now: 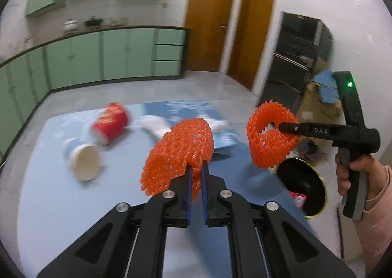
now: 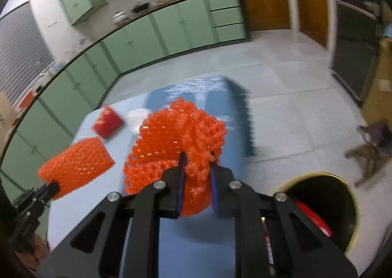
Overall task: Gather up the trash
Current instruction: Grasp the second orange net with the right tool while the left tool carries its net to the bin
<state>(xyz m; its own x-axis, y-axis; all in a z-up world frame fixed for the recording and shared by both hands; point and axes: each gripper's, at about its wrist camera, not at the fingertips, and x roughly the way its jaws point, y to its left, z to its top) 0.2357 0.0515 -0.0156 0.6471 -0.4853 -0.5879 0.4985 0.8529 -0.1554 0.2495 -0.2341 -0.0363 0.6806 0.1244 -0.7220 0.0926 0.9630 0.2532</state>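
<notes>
My left gripper [image 1: 197, 164] is shut on an orange foam net sleeve [image 1: 180, 150], held above the blue table [image 1: 49, 192]. To its right, a hand holds my right gripper [image 1: 281, 127], shut on a second orange net sleeve [image 1: 265, 138] over the table's right edge. In the right wrist view the right gripper [image 2: 197, 159] pinches its net [image 2: 181, 135], and the left gripper [image 2: 52, 188] with its net [image 2: 78, 162] shows at lower left. A red paper cup [image 1: 111, 122] and a white cup [image 1: 84, 161] lie tipped on the table beside crumpled white paper [image 1: 156, 124].
A black bin with a gold rim [image 1: 300, 180] stands on the floor by the table's right side, with red trash inside [image 2: 316, 219]. Green cabinets [image 1: 98, 57] line the far wall. A cardboard box [image 1: 316, 106] and a dark fridge [image 1: 291, 57] stand at right.
</notes>
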